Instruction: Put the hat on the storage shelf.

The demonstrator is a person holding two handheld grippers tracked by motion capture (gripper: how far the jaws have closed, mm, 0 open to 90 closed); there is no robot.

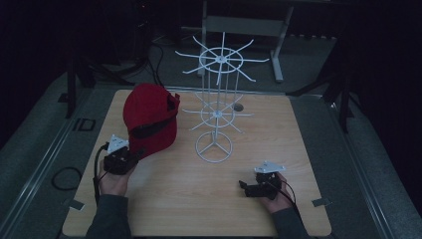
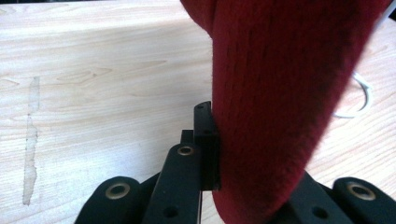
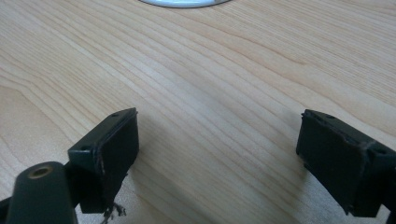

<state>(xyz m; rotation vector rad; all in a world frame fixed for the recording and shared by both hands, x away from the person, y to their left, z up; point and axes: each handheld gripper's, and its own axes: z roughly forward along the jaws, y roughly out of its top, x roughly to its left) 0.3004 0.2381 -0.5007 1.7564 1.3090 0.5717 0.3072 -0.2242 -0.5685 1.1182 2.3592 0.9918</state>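
Wooden table [image 1: 164,199] w/ white wire rack [image 1: 215,119] standing mid-back. Red cap [image 1: 150,119] held up left of rack, above table. Left gripper [image 1: 130,158] clamped on cap's edge. Right gripper [image 1: 244,187] jaws spread wide, nothing between, low over table.

The high view looks forward and down from above the person's side, far enough off to take in the whole bench [image 1: 164,199] and the floor beyond. The left gripper view sits low and close behind its fingers [image 2: 205,140], facing along them across the wood, with the cap [image 2: 280,93] pressed right against them. The right gripper view is just as near, looking down between its fingers [image 3: 112,149] at bare wood. All three share the benchtop; the rack [image 1: 215,124] base shows past the fingers in both gripper views.
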